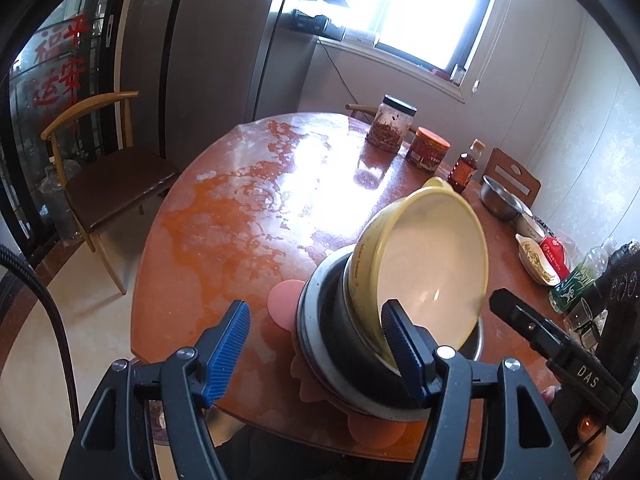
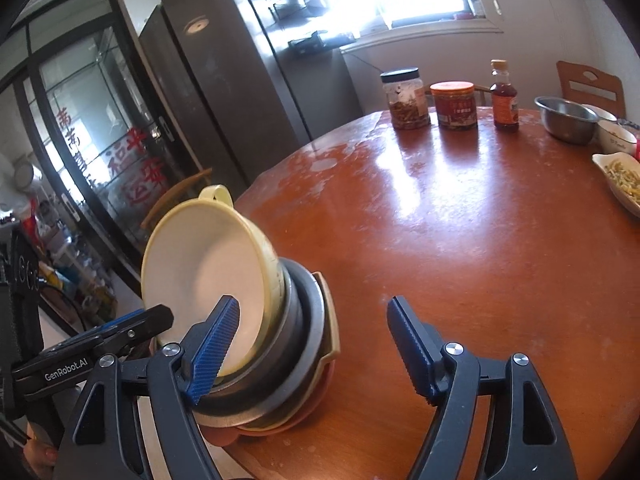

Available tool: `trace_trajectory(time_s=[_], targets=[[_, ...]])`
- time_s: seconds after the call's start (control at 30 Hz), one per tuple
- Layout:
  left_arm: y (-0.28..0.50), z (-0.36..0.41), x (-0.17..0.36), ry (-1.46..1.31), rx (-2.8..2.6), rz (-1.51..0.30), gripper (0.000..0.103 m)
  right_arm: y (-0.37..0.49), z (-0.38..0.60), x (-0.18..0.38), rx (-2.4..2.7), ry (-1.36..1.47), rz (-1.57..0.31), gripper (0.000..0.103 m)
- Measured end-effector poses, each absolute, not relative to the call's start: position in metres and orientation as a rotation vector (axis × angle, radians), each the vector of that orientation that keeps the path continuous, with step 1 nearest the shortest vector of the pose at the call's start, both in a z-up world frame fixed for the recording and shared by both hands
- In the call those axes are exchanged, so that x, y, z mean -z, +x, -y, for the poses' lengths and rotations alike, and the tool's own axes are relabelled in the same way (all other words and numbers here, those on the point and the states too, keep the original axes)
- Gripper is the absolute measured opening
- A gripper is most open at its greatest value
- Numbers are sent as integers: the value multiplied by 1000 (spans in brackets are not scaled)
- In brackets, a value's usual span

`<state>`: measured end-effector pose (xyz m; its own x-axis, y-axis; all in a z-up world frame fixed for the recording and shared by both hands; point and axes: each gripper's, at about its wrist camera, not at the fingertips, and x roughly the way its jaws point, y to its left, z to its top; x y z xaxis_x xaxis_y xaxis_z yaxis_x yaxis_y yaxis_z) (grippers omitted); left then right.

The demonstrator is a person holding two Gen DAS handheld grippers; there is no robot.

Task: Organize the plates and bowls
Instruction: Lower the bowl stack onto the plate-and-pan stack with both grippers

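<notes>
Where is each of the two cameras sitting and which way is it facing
Left wrist: on the left gripper, looking down over the bowl stack toward the window; its blue pads open, the right gripper at right.
Right wrist: on the right gripper, facing across the round table; pads open, left gripper at left.
Shared: the yellow bowl and jars.

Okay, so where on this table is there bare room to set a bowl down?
The table is bare across its middle, from the bowl stack at the near edge out to the jars and bottle. The far right is crowded: steel bowl, food dish.
</notes>
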<state>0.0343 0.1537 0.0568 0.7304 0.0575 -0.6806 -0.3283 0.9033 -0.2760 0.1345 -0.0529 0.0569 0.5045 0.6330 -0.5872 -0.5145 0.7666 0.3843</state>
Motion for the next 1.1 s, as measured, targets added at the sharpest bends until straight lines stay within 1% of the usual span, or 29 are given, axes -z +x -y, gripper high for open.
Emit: trace_trajectory(time_s=[0.2, 0.47, 0.53, 0.6, 0.7, 0.87, 1.1], targets=[[12, -164, -68, -392, -260, -685, 68, 129, 81, -62, -685, 194, -771, 77], [3, -191, -43, -416, -358, -748, 68, 120, 100, -50, -660, 184, -777, 78], [6, -193, -37, -413, -361, -767, 68, 117, 103, -47, -654, 175, -780, 74], [10, -195, -29, -419, -356, -786, 68, 114, 102, -43, -655, 156, -785, 65], [18, -194, -20, -426, -350, -807, 68, 110, 101, -34, -666, 125, -801, 55], [24, -193, -13, -429, -331, -815, 68, 107, 96, -24, -666, 92, -811, 49], [37, -204, -7, -447, -318, -817, 68, 113, 81, -12, -668, 70, -835, 46]])
